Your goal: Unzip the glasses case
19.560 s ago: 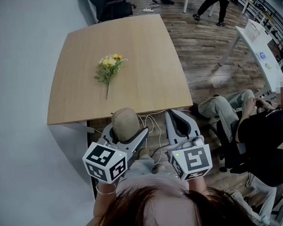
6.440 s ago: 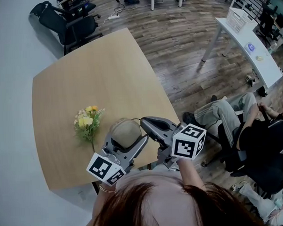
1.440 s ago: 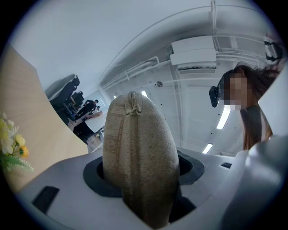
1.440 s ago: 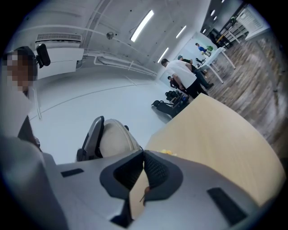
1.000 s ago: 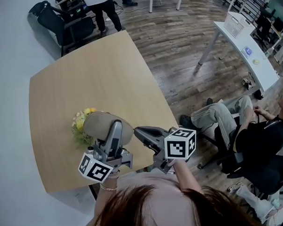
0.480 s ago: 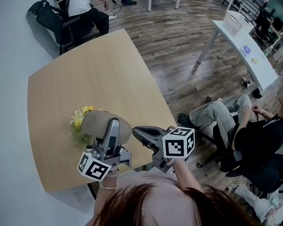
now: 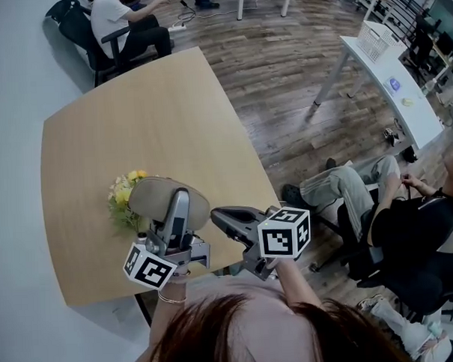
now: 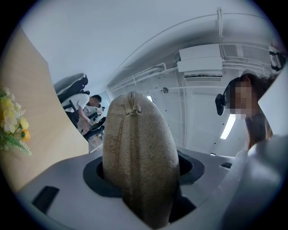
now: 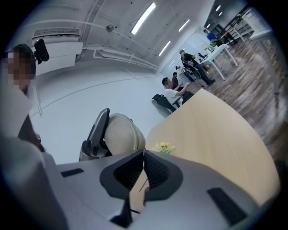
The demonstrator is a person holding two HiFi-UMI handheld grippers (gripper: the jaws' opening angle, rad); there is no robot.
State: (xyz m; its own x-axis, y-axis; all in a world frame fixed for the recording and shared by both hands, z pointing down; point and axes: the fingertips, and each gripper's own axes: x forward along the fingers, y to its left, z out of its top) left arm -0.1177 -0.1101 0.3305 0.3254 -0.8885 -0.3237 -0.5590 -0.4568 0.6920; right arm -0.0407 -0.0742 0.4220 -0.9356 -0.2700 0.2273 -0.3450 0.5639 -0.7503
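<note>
compared with half a second earlier, both grippers hold nearly the same pose. the person (image 7: pixel 118 20) at the desk's far corner now sits fully in the chair.

count: one glasses case (image 7: pixel 152 196), two grippers, one bunch of flowers (image 7: pixel 122 197), one desk (image 7: pixel 134 120), two seated bystanders.

the left gripper (image 7: pixel 176 205) has its jaws spread around the beige fabric case and clamps it at the middle. the case is held in the air over the desk's near edge and partly covers the yellow flowers lying there. in the left gripper view the zip line runs up the middle of the case (image 8: pixel 135 157) and looks closed.

the right gripper (image 7: pixel 217 213) has its jaws pressed together. its tips sit just beside the right end of the case. whether they pinch a zip pull cannot be told.

the desk is light wood with rounded corners, and its left edge is against a white wall. the floor is dark wood plank. a white table (image 7: pixel 379 76) stands well apart to the right, and the second bystander (image 7: pixel 393 214) sits off the desk's near right corner.
</note>
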